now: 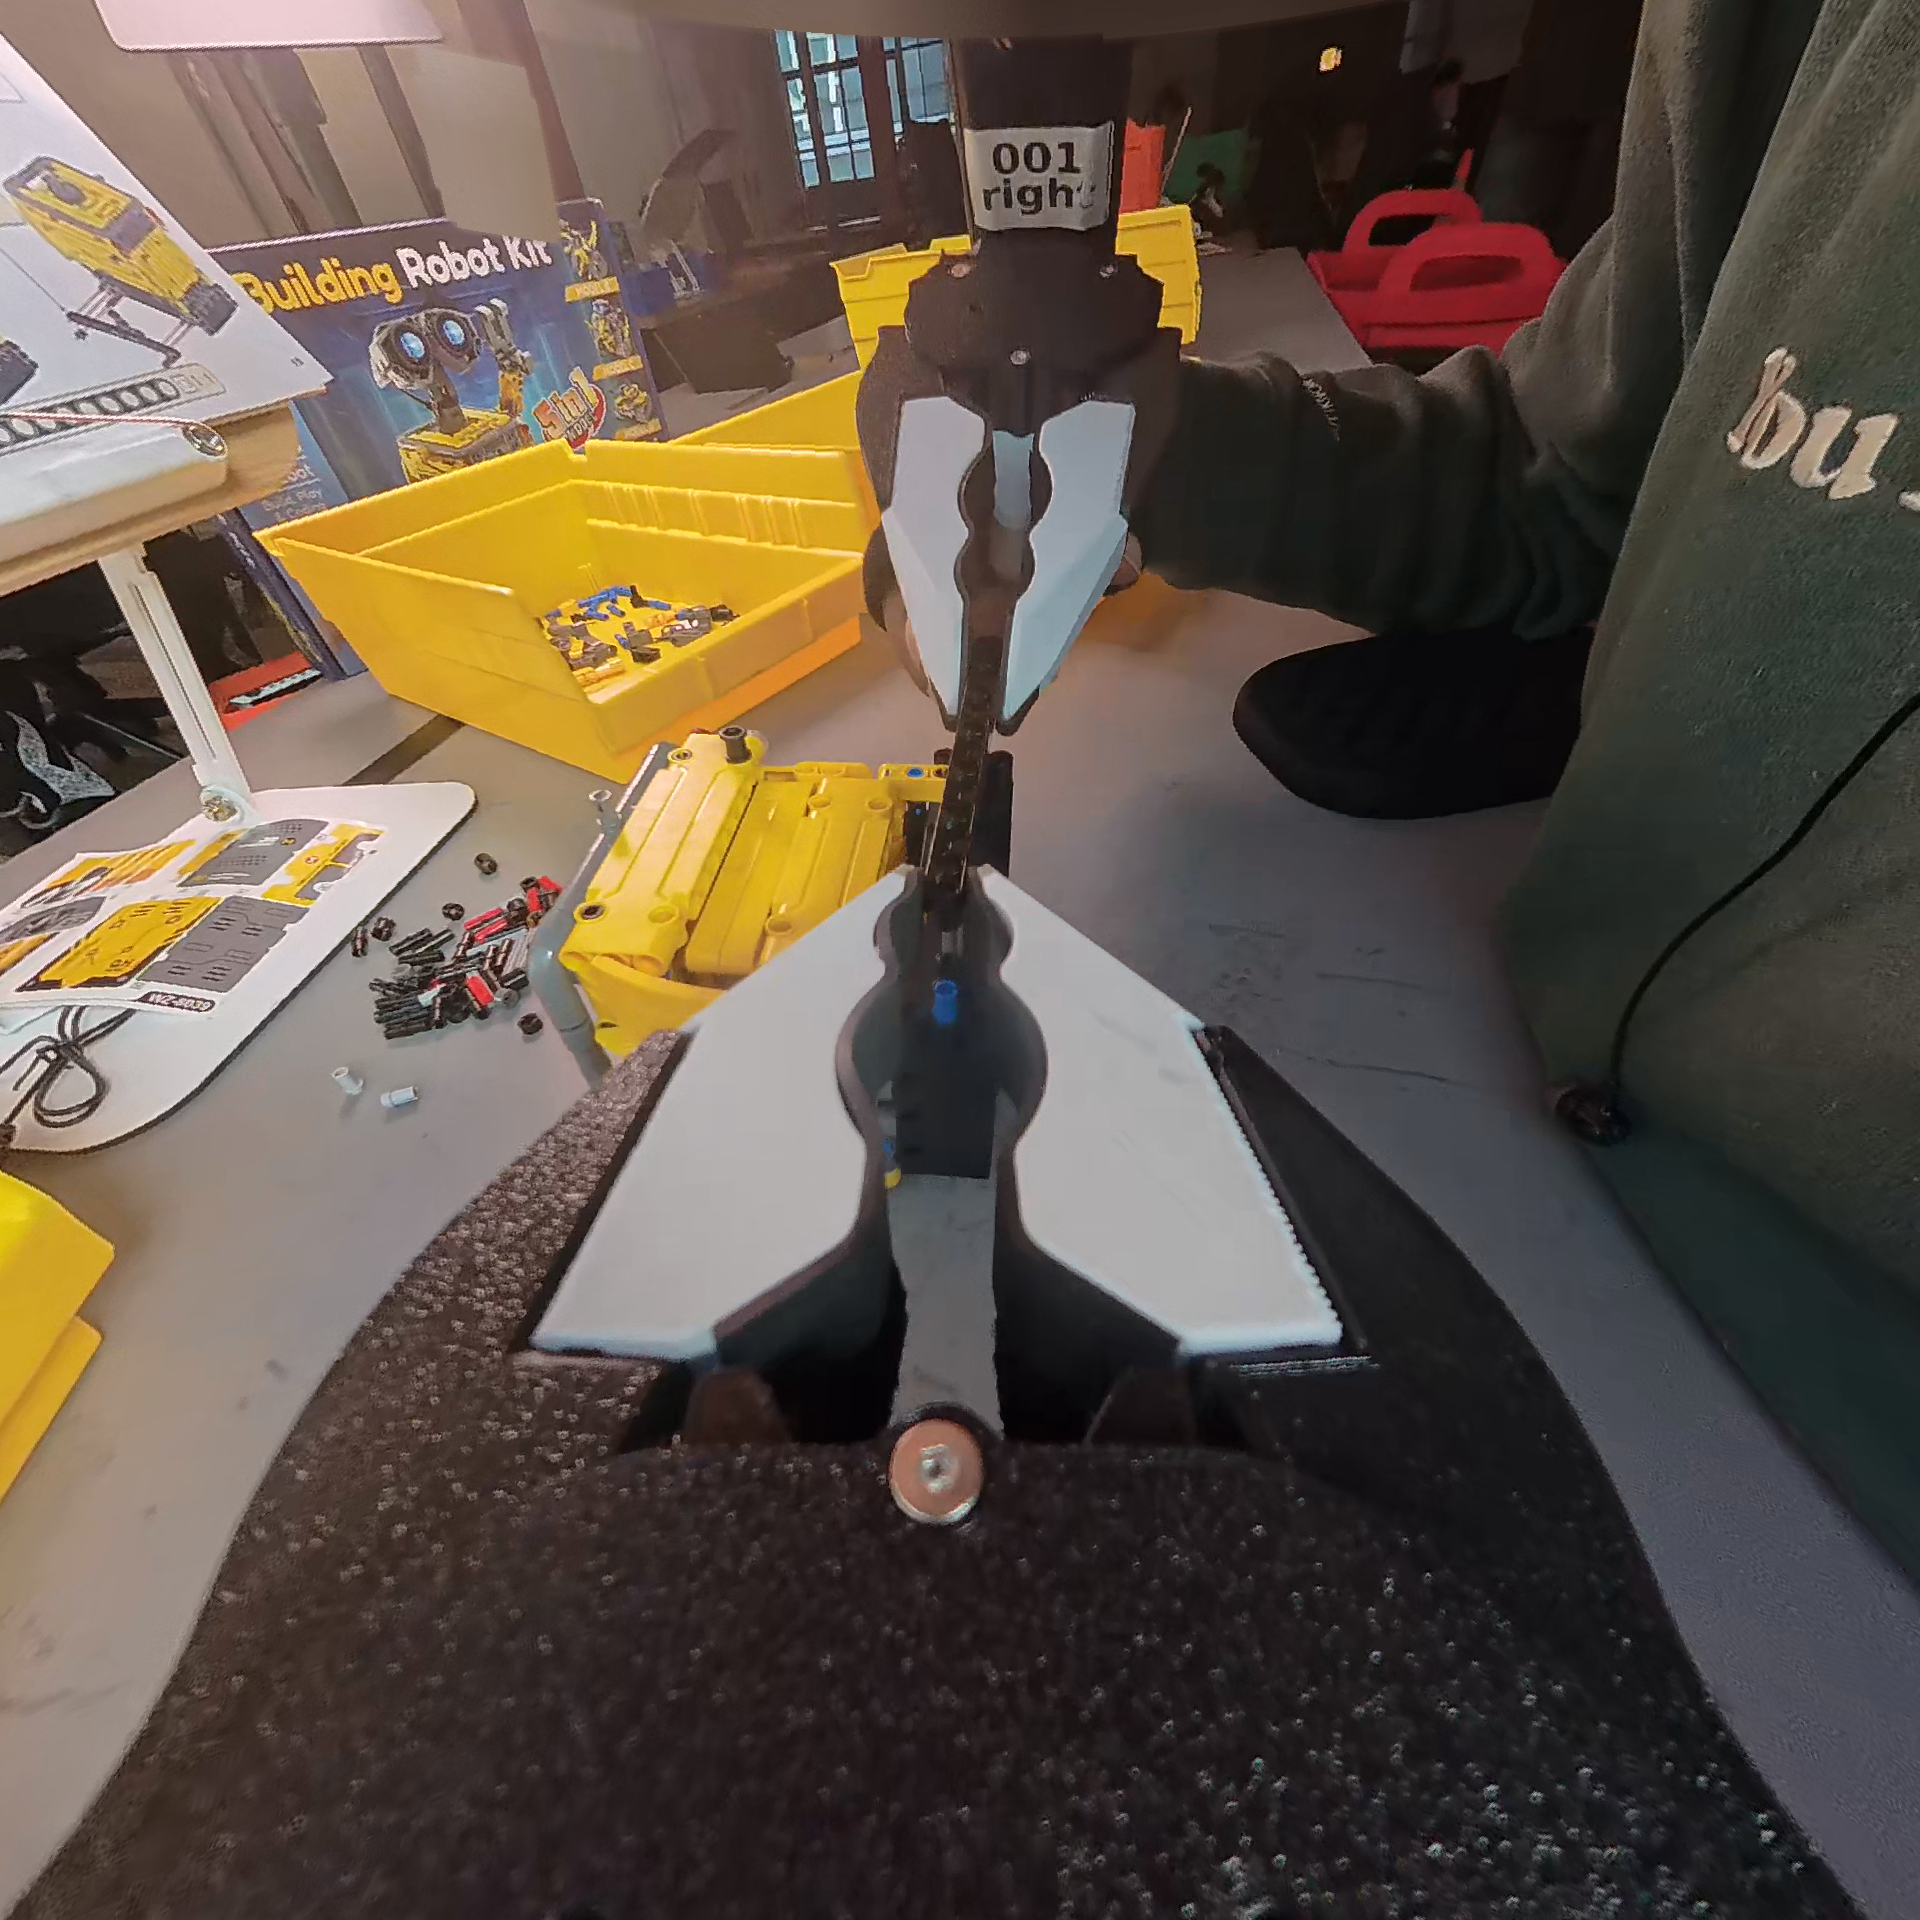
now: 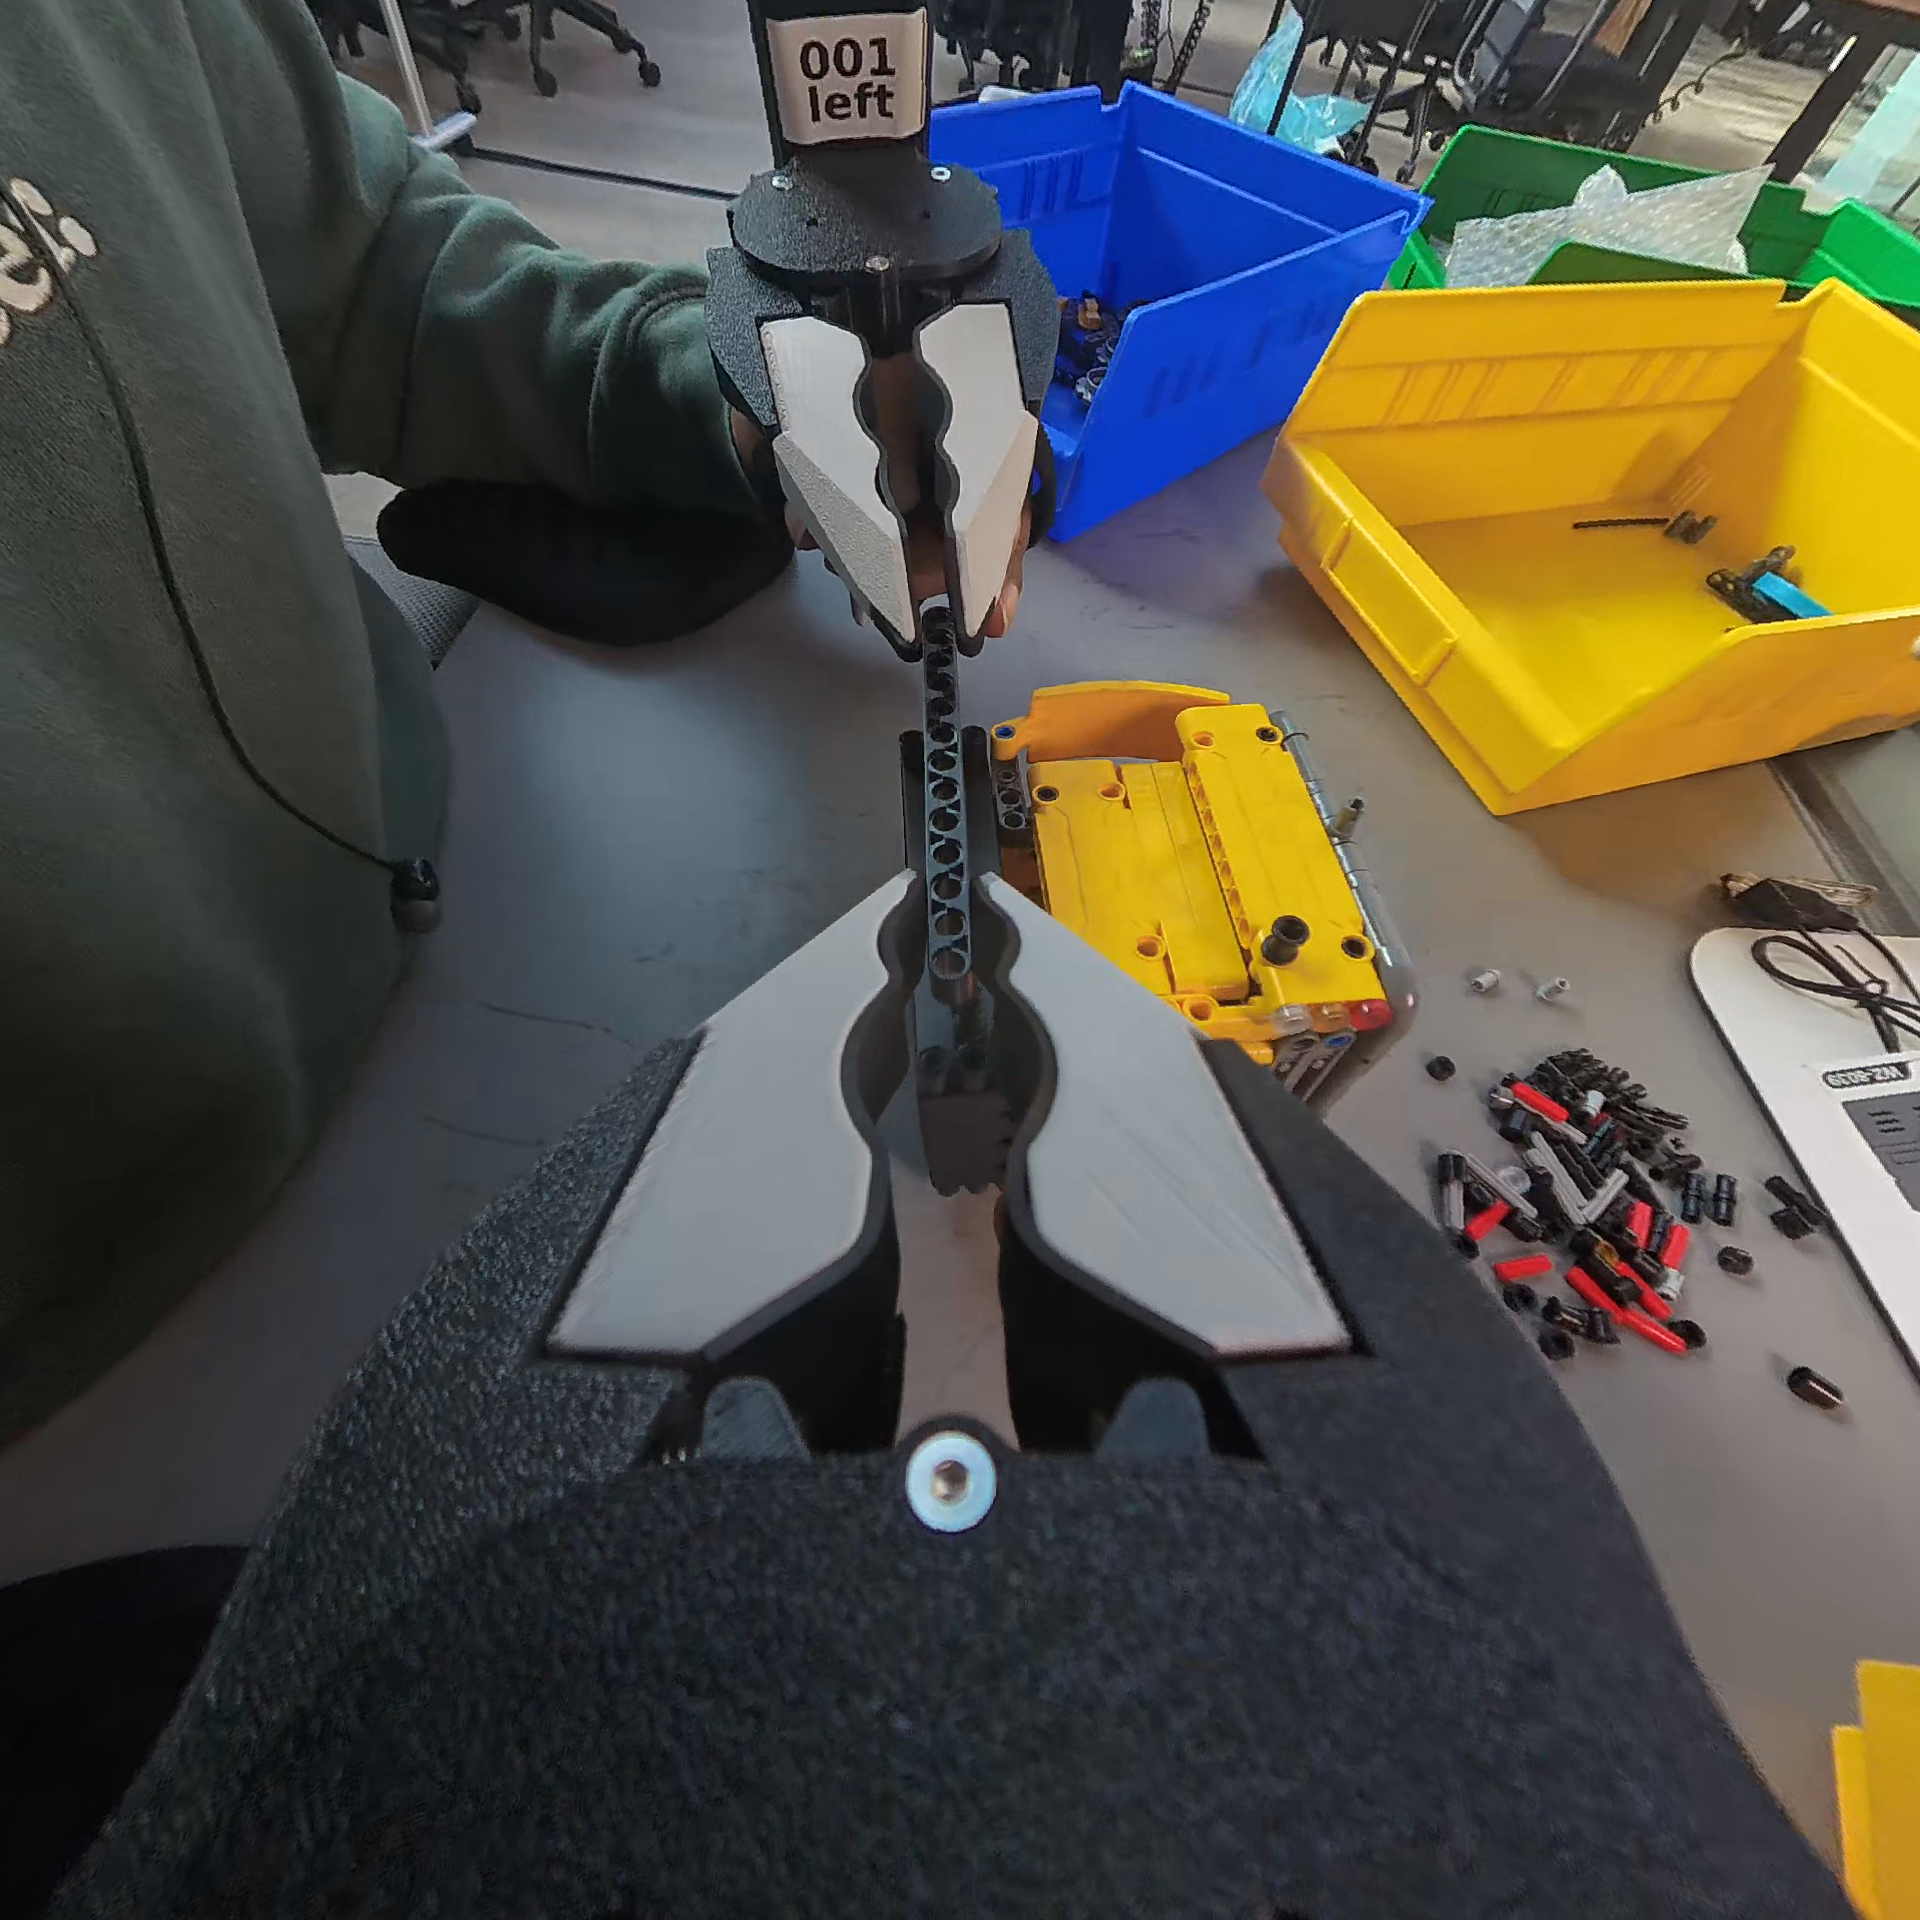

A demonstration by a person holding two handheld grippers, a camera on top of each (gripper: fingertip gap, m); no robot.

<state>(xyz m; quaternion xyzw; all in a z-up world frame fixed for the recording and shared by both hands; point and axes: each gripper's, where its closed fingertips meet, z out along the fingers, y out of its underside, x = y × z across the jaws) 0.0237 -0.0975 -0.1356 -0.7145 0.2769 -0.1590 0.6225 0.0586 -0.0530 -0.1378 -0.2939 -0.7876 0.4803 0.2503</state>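
Black perforated beam (image 2: 943,821) runs lengthwise mid-frame, left tongs (image 2: 940,623) and right tongs (image 2: 951,894) each clamped on opposite ends.

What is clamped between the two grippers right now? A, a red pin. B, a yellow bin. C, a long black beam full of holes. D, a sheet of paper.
C: the left gripper and the right gripper each pinch one end of the long black beam, which spans the gap between them above the grey table, beside the yellow model.
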